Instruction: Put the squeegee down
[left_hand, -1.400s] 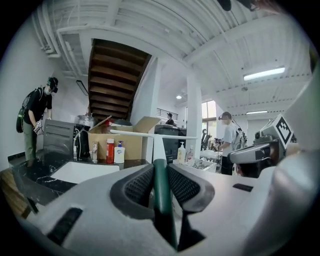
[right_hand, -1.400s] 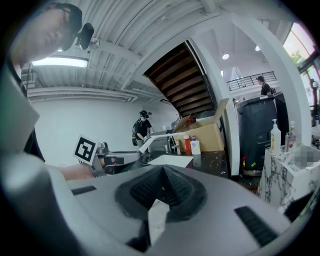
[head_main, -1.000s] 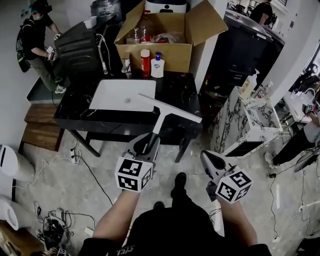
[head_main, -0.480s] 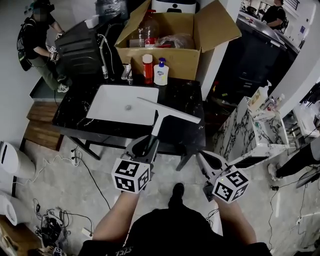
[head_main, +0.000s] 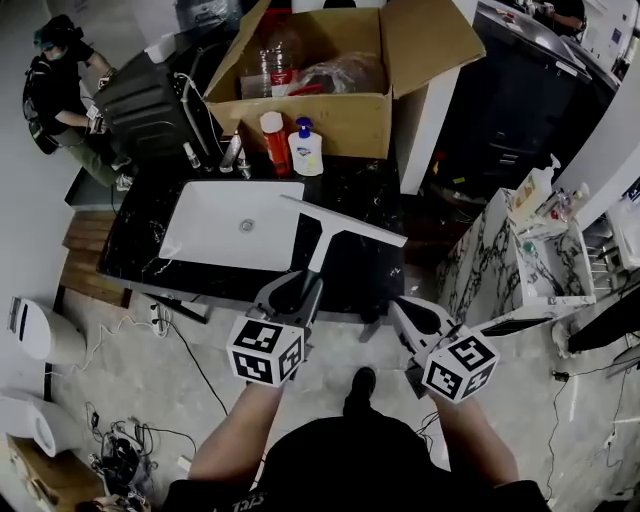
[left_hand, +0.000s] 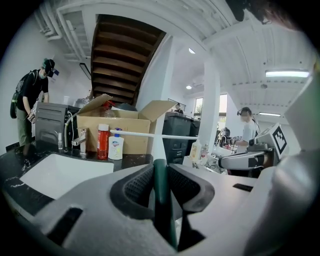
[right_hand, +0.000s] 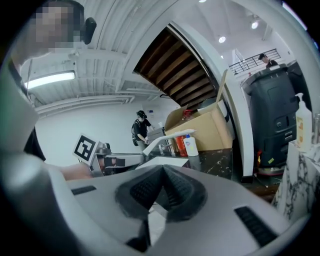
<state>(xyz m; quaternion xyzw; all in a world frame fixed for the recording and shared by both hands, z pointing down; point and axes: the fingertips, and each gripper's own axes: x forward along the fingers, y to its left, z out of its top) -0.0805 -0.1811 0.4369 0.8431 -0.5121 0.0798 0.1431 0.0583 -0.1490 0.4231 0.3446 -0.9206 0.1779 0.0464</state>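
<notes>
The squeegee (head_main: 340, 225) has a long white blade and a dark green handle. My left gripper (head_main: 292, 293) is shut on that handle, with the blade held out over the front of the black counter (head_main: 350, 272), right of the white sink (head_main: 235, 225). In the left gripper view the green handle (left_hand: 160, 197) sits clamped between the ribbed pads, and the white blade (left_hand: 165, 136) runs level across the picture. My right gripper (head_main: 412, 314) hangs to the right at the counter's front edge. Its jaws are shut with nothing in them (right_hand: 161, 187).
An open cardboard box (head_main: 320, 110) stands at the back of the counter, with a red bottle (head_main: 272, 140) and a soap bottle (head_main: 305, 150) before it. A marble-patterned cabinet (head_main: 510, 270) stands to the right. A person (head_main: 60, 90) stands at the far left. Cables lie on the floor.
Both grippers have moved forward towards the counter, the left one still carrying the squeegee. The blade now reaches farther over the counter beside the sink.
</notes>
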